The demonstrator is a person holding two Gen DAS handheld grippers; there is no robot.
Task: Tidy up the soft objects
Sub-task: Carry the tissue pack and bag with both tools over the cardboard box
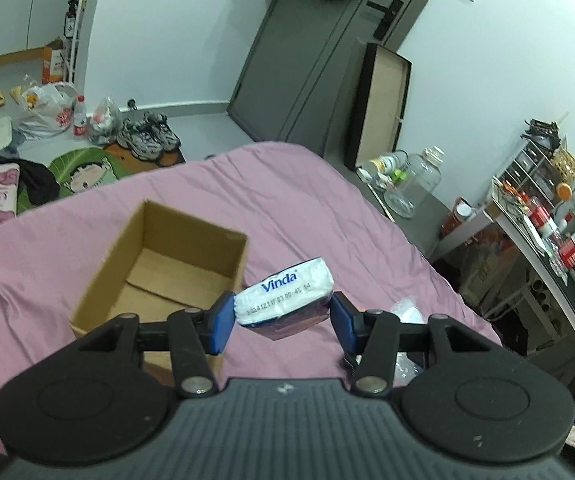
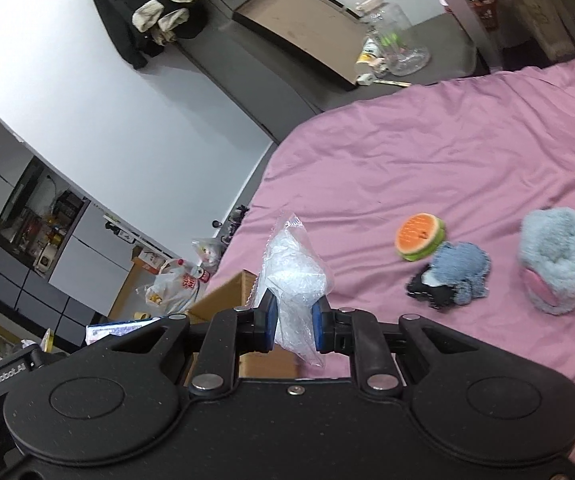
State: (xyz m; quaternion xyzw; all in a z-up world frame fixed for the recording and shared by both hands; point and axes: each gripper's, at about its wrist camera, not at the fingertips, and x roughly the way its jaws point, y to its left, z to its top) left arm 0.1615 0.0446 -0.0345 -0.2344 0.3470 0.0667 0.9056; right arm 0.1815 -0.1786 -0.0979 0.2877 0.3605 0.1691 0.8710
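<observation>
My left gripper point(image 1: 281, 318) is shut on a white and blue Vinda tissue pack point(image 1: 285, 298), held above the pink bed just right of an open, empty cardboard box point(image 1: 159, 272). My right gripper point(image 2: 293, 320) is shut on a clear plastic bag of white stuff point(image 2: 293, 276), held above the bed beside the box corner point(image 2: 227, 296). On the bed to the right lie a round orange and green plush point(image 2: 419, 238), a small blue and black plush point(image 2: 453, 276) and a fluffy blue and pink plush point(image 2: 555, 260).
The pink bed sheet point(image 1: 287, 200) fills the middle. A grey bedside table point(image 1: 411, 204) with a clear jar stands past the bed's right edge, and a cluttered shelf point(image 1: 547, 220) beyond. Shoes and bags point(image 1: 147, 136) lie on the floor at the far left.
</observation>
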